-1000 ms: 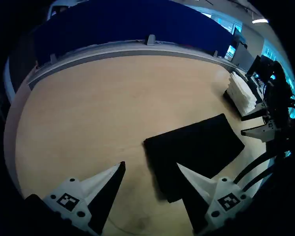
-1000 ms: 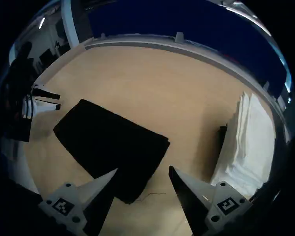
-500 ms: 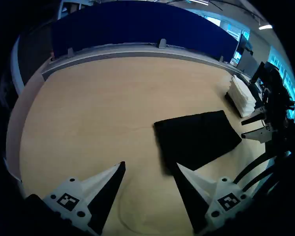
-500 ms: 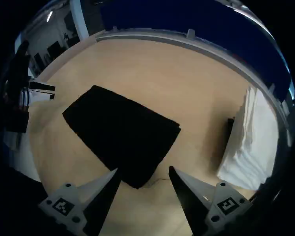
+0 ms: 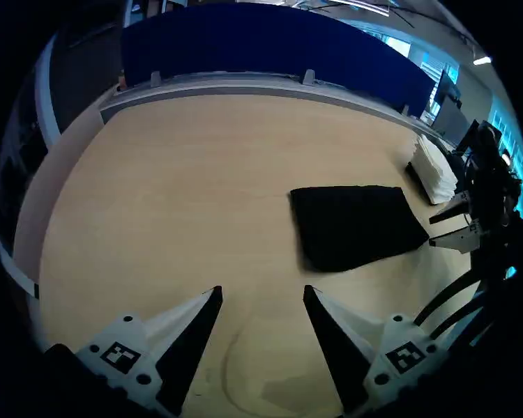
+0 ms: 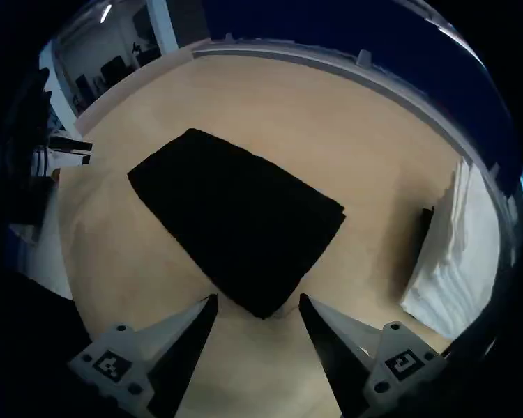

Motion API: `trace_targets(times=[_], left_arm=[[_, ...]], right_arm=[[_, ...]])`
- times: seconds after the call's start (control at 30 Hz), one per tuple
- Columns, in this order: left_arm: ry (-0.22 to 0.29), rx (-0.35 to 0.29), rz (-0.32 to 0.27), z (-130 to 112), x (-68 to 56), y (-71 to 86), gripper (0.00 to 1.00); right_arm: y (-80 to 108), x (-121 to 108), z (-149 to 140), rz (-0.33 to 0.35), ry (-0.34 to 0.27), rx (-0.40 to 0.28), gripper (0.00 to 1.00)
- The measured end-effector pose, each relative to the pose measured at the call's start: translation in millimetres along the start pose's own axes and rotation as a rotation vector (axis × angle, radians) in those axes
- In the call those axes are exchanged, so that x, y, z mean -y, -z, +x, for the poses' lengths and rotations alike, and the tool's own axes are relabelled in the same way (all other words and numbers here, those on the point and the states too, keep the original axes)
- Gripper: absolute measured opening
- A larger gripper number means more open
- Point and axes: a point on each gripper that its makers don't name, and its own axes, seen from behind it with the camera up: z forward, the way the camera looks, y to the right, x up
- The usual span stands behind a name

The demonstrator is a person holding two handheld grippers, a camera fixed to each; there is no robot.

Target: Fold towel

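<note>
1. Wood table [image 5: 192,174], blue divider [image 5: 261,42] along its far edge.
2. Black towel [image 5: 352,223] lies folded flat on it, just ahead of your right claw [image 6: 257,297], farther from your left claw [image 5: 261,289].
3. A white stack [image 6: 464,258] sits beside the towel, not touching.
4. Both claws spread wide, gripping nothing.

Left claw [image 5: 261,289]: two white pointed fingers [image 5: 178,324], black inner faces, square black-and-white markers [image 5: 120,356] near each base; right claw [image 6: 257,298] built alike; two black cables [image 5: 439,301] curve beside it.
</note>
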Motion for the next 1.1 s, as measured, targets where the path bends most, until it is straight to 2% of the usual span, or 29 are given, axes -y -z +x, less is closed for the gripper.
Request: trace_targets(times=[0.17,0.3,0.4,0.57,0.9,1.03,1.1], left_arm=[[0.016,-0.002,0.009,-5.6,3.2,4.5,0.86],[0.027,0.001,0.020,-11.6,7.6,6.8,0.86],[0.033,0.002,0.023,-16.2,9.1,9.4,0.86],[0.044,0.008,0.028,-23.6,10.6,13.4,0.86],[0.056,0.014,0.028,-30.8,10.7,17.4,0.86],[0.053,0.015,0.026,-31.4,10.3,16.8,0.86],[0.051,0.016,0.025,-31.7,10.0,16.4,0.86]], right_arm=[[-1.9,0.6,-6.9,0.012,0.021,0.022,0.90],[-2.6,0.5,-12.6,0.020,0.043,0.040,0.82],[-3.7,0.3,-15.1,0.029,0.053,0.048,0.67],[-8.1,-4.6,-18.0,0.024,0.035,0.058,0.46],[-11.2,1.6,-23.5,0.049,0.014,0.075,0.44],[-11.3,1.8,-23.7,0.044,0.006,0.075,0.34],[-11.1,1.0,-23.6,0.041,-0.001,0.073,0.33]])
